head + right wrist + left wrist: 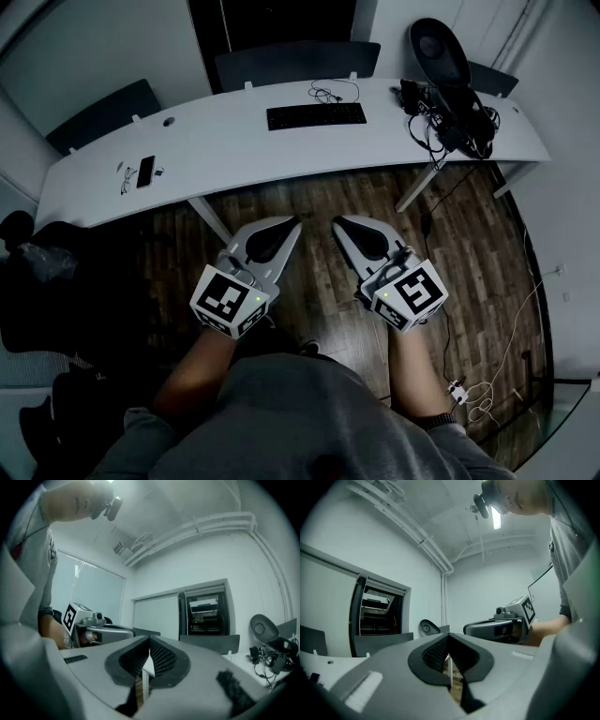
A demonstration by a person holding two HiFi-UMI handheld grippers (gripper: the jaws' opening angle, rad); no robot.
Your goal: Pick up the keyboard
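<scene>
Both forearms reach forward from the person's body, holding the left gripper and right gripper level and side by side over the wooden floor. Each gripper's jaws are pressed fully together, empty. One black keyboard lies on the white desk, well ahead of both. One phone lies near the desk's left end.

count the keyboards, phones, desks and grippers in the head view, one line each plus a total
keyboard: 1
phone: 1
desk: 1
grippers: 2 (left gripper, right gripper, both shut and empty)
total: 5
</scene>
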